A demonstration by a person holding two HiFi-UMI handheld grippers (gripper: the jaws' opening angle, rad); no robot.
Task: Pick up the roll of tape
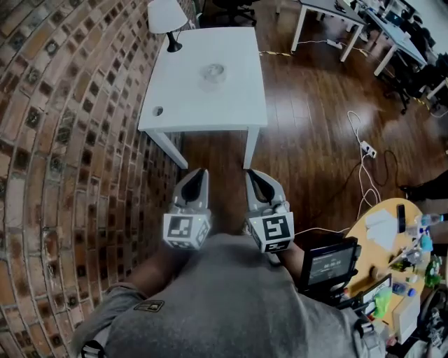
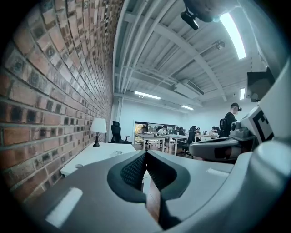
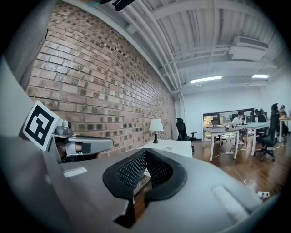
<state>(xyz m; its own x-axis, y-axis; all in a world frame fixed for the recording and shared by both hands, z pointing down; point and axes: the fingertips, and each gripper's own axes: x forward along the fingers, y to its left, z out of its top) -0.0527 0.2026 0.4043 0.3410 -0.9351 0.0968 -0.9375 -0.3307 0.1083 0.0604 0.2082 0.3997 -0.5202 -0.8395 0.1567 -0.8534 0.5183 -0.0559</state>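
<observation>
A clear roll of tape point(image 1: 213, 72) lies near the middle of a white table point(image 1: 238, 112) that stands against the brick wall. From the left gripper view the roll point(image 2: 116, 153) is a faint ring on the table top far ahead, and in the right gripper view the roll point(image 3: 168, 148) is just as small. My left gripper point(image 1: 199, 173) and right gripper point(image 1: 252, 173) are held side by side in front of my chest, short of the table's near edge, above the wood floor. Both are shut with nothing between the jaws.
A white table lamp point(image 1: 168, 21) stands at the table's far left corner. A small round hole point(image 1: 158, 110) marks the near left corner. The brick wall point(image 1: 63, 140) runs along the left. White cables and a power strip point(image 1: 367, 148) lie on the floor at right; a cluttered round table point(image 1: 392, 252) is nearby.
</observation>
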